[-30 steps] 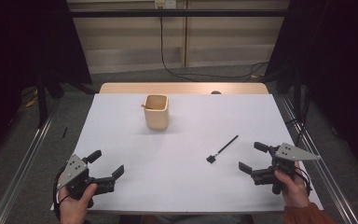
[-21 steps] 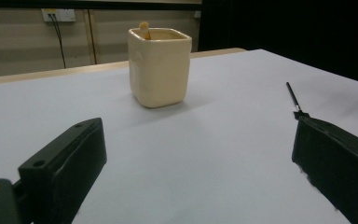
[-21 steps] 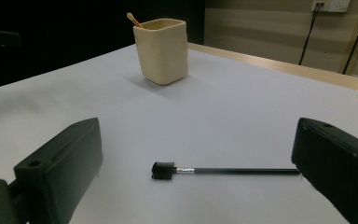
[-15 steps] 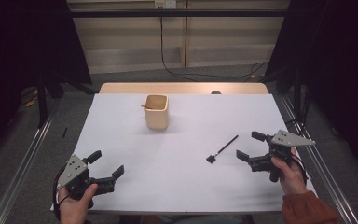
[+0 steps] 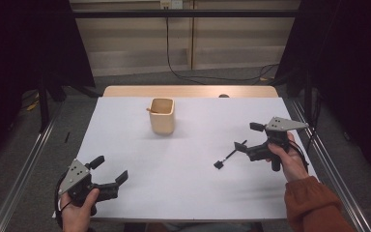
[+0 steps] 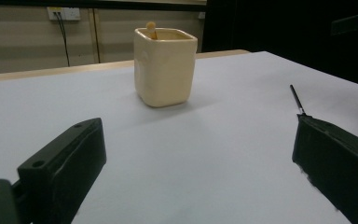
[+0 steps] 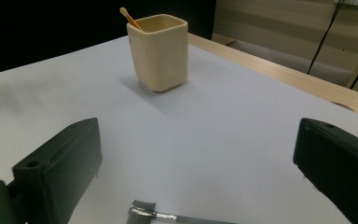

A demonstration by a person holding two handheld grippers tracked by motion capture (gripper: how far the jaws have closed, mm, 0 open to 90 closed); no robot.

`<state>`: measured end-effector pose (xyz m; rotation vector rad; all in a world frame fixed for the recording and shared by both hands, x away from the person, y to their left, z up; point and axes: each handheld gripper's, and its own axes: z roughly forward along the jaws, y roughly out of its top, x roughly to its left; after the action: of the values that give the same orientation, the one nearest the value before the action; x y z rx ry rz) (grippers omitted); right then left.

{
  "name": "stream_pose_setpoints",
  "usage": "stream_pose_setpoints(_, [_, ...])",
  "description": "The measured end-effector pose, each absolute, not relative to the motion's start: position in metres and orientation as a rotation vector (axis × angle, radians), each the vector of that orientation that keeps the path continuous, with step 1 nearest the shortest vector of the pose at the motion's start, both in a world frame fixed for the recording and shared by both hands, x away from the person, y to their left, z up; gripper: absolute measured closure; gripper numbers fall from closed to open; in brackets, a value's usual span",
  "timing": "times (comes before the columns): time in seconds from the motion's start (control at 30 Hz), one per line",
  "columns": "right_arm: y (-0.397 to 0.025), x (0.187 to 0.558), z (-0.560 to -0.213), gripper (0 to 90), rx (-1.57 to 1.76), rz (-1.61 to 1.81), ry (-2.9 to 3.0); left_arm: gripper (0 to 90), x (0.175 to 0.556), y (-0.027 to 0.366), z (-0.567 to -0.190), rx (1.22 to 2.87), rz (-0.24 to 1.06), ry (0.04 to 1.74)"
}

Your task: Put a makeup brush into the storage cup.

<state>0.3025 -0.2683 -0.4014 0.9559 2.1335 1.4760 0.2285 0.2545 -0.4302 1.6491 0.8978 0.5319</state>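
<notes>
From the high view, the right gripper (image 5: 245,140) hovers over the black brush (image 5: 230,155) lying on the bench (image 5: 183,193), right of the cream cup (image 5: 162,116).

In the left gripper view, jaws gape wide, empty.

The right gripper view shows wide-open jaws straddling the brush; judged an approach, needing lowering, then closing.

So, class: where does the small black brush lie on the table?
In the high view, the brush lies flat on the table's right side, just ahead of the open right gripper, right of the cup.

Left hand-held gripper (image 5: 110,175) low, jaws spread wide; right hand-held gripper (image 5: 247,139) raised, jaws spread wide, nothing gripped.
</notes>
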Motion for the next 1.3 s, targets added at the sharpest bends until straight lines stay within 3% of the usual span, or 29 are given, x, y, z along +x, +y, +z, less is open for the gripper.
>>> stream_pose_setpoints(0.97, [-0.258,0.338,-0.401,3.3,0.979,1.126,2.631,2.7,0.23,0.256,-0.431,1.663,0.529,0.89])
stream_pose_setpoints(1.3, [-0.261,0.339,-0.402,9.7,0.94,0.936,2.7,2.7,0.23,0.255,-0.431,1.664,0.536,0.892])
